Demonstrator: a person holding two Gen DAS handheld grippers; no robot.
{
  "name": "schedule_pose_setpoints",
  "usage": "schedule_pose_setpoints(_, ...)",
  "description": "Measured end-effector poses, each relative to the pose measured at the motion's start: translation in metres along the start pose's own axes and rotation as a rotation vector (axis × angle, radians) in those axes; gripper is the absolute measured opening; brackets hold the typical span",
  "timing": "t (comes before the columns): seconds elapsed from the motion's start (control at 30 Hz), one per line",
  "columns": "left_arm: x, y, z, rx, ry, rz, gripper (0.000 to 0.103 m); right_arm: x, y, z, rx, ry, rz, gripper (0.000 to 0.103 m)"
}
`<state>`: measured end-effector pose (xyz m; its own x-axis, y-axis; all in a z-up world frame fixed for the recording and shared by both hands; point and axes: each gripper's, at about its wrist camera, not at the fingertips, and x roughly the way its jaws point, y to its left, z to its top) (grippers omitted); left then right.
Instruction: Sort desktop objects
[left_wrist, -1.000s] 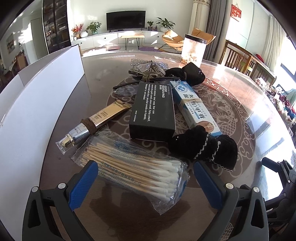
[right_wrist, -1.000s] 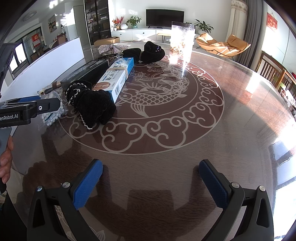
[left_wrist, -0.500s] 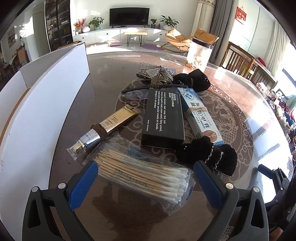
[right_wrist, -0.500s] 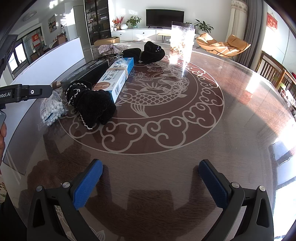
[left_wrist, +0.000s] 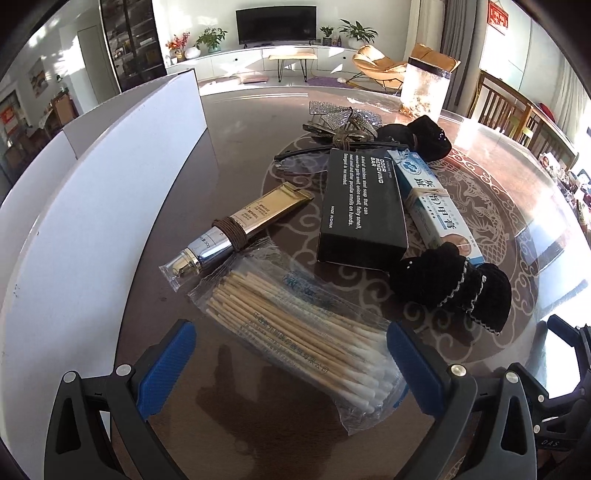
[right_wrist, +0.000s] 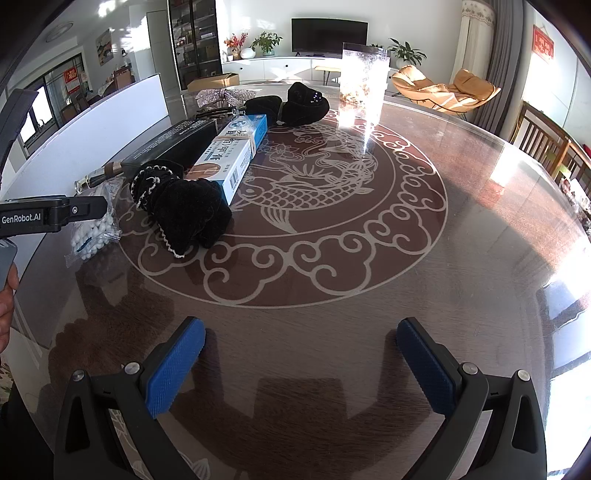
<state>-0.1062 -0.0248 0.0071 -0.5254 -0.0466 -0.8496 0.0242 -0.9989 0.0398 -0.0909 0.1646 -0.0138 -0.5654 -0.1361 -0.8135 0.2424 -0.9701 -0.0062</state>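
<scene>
Left gripper is wide open around the cotton swab pack — probably to grasp it; right gripper, also open, holds nothing.

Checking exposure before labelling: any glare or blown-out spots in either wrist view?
Right wrist view: the clear container is blown out by sun, with a bright streak across the table. Left wrist view: mostly even light, mild sheen on the cotton swab bag; text stays readable.
</scene>
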Motion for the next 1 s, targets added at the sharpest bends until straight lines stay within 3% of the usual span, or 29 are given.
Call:
schedule_pose_setpoints(0.1, -0.011, 0.004, -0.003, 0.039, -0.022, 0.014, 0.103, 0.000, 0.000, 0.000, 0.000, 0.000, 0.000, 0.103)
schedule_pose_setpoints(0.43, -0.042, -0.003, 0.015, -0.007, -0.081, -0.092, 0.103, 0.000, 0.000, 0.000, 0.000, 0.000, 0.000, 0.103)
schedule_pose_setpoints(1.0, -0.046, 0.011, 0.019, -0.098, -0.041, -0.114, 0.103, 0.000, 0.000, 0.000, 0.000, 0.000, 0.000, 0.103)
